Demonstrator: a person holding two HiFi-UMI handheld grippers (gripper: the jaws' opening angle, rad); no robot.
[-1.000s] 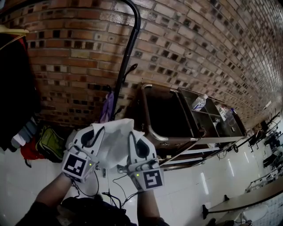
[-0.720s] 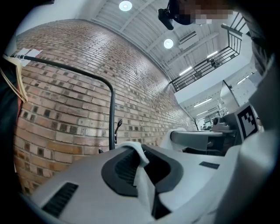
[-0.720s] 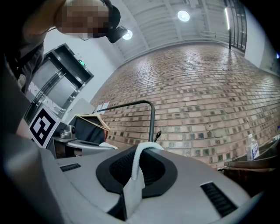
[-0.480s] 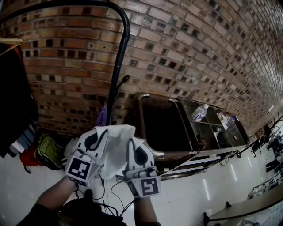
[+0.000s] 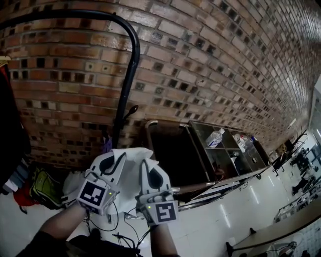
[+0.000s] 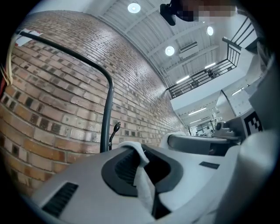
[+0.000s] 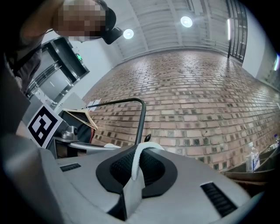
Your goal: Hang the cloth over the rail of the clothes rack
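You've got the white cloth [image 5: 131, 169] pinched from both sides. Your left gripper [image 5: 111, 160] is clamped on one edge and your right gripper [image 5: 149, 168] on the other. In both gripper views you can see a fold of fabric squeezed tight between the jaws. The rest of the cloth bunches up between the two tools, well below the black rail [image 5: 75, 14] of the clothes rack and just in front of the rack's upright post, so it's not on the rail yet. Dark clothes [image 5: 10, 125] hang at the rail's left end with a green bag [image 5: 42, 188] below them. A metal cart [image 5: 230, 176] carrying a water bottle [image 5: 214, 137] sits right of the post, against the brick wall [image 5: 200, 60].
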